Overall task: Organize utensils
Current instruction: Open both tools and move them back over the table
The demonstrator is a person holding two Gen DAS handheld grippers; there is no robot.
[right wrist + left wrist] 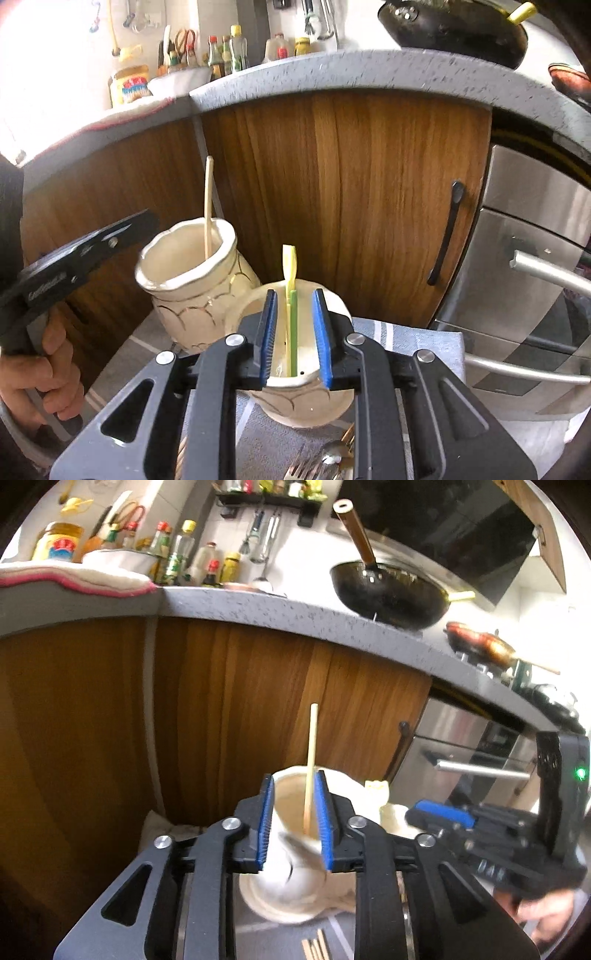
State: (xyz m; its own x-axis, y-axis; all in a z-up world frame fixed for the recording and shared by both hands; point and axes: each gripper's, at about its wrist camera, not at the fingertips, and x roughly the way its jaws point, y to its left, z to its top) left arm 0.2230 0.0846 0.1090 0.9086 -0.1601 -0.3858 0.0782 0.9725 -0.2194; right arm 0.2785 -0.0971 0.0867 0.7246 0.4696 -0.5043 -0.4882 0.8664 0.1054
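Observation:
Two cream ceramic jars stand on a grey striped cloth (402, 339). The left jar (192, 291) holds one wooden chopstick (208, 206). In the left wrist view my left gripper (293, 812) is open above this jar (291, 805), and the chopstick (310, 768) stands free between its fingers. The right jar (295, 398) holds a yellow utensil (289, 269) and a green one (293, 332). My right gripper (294, 332) is open above it, fingers either side of them without touching.
Loose chopsticks (314, 947) lie on the cloth near me. Metal forks and spoons (325, 461) lie below the right jar. Wooden cabinet doors (332, 203) and a steel oven (535, 295) stand behind. A black wok (388, 590) sits on the counter above.

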